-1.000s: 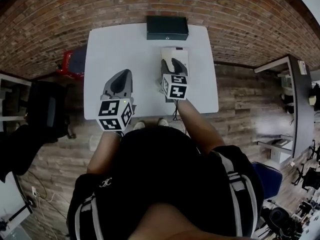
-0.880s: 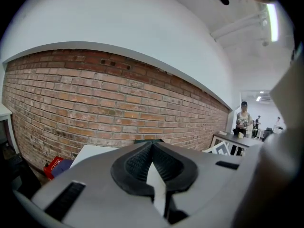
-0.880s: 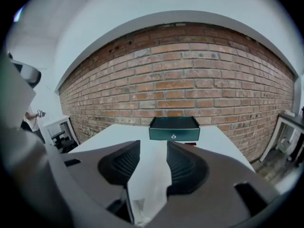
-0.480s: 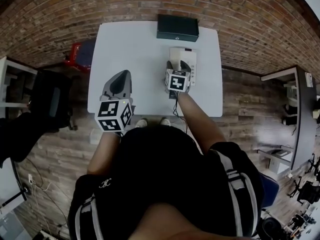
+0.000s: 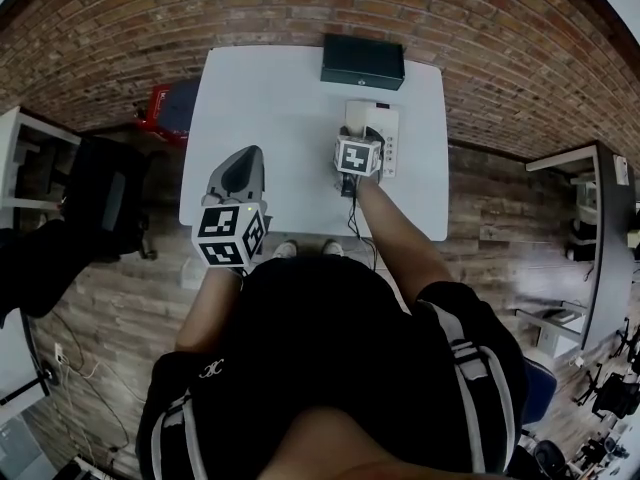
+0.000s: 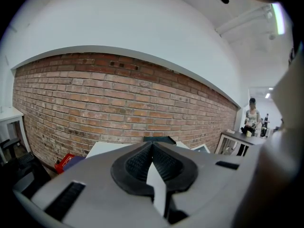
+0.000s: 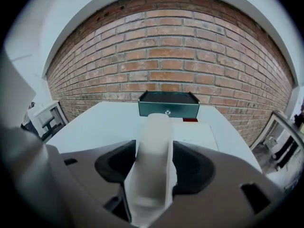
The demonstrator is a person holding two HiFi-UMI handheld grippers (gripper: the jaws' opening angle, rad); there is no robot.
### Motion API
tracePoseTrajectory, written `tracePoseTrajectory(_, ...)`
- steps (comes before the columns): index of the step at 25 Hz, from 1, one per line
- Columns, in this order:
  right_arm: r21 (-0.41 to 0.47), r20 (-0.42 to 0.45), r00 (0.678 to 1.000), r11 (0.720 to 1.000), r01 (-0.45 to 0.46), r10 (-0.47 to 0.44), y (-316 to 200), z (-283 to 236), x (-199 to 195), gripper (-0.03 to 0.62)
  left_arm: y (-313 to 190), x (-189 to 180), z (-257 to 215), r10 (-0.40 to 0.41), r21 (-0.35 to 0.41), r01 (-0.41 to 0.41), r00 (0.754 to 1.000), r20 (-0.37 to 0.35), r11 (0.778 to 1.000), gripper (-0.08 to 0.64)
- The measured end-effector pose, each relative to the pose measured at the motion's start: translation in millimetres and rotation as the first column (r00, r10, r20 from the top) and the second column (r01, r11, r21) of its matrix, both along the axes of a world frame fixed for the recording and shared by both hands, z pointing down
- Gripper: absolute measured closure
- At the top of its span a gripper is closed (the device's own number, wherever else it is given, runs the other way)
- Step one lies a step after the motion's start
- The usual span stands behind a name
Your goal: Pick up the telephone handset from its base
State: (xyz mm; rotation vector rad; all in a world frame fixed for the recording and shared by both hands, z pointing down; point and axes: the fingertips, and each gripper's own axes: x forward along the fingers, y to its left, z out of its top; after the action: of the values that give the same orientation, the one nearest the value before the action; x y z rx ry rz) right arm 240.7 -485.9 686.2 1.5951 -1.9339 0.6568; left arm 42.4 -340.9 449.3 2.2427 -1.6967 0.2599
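Handset (image 7: pixel 154 127) is lying on its base (image 5: pixel 388 138), right side of the table (image 5: pixel 280 108), long axis pointing away from us toward the box (image 5: pixel 362 61). Right gripper (image 7: pixel 154 145) is straddling it, jaws standing wide with the handset between the pads. We're reading no squeeze yet, so it's not held. Left gripper (image 6: pixel 152 144) is hanging over the near left of the table, jaws together, nothing in them.

Handling, our guess: we're expecting light, rigid plastic, smooth and a bit slippery, with a rounded back. We're taking it across the narrow mid-section, pads on the two long sides, then lifting straight up to clear the cradle. A cord could be tugging back, but we're not seeing one clearly.

Views: the right gripper view is showing the handset inside the jaws. The head view is hiding most of it under that gripper but is giving us the layout of base, box and both grippers. The left gripper view is showing its own closed jaws and the wall (image 6: pixel 118 103).
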Motion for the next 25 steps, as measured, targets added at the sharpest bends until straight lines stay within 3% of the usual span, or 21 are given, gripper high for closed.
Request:
tracePoseTrajectory(6, -0.085, -0.021, 1.0, 0.996, -0.008, 0.006, 1, 7, -5, 0.382, 1, -3, 1, 0.001, -0.001, -0.001, 1.0, 0.005, 1.0, 0.558)
tracePoseTrajectory(14, -0.1, -0.025, 1.0, 0.995, -0.015, 0.013, 10, -6, -4, 0.389, 3, -3, 1, 0.015, 0.001, -0.015, 1.0, 0.003, 1.0, 0.558)
tracePoseTrajectory(20, 0.024, 0.002, 1.0, 0.999, -0.023, 0.023, 17, -35, 5, 0.39, 2, 2, 1, 0.041, 0.007, -0.041, 0.999, -0.005, 0.999, 0.558)
tracePoseTrajectory(25, 0.161, 0.058, 0.998, 0.987, 0.027, -0.037, 25, -75, 2, 0.39, 0, 13, 2, 0.075, 0.015, -0.074, 0.997, -0.011, 0.997, 0.558)
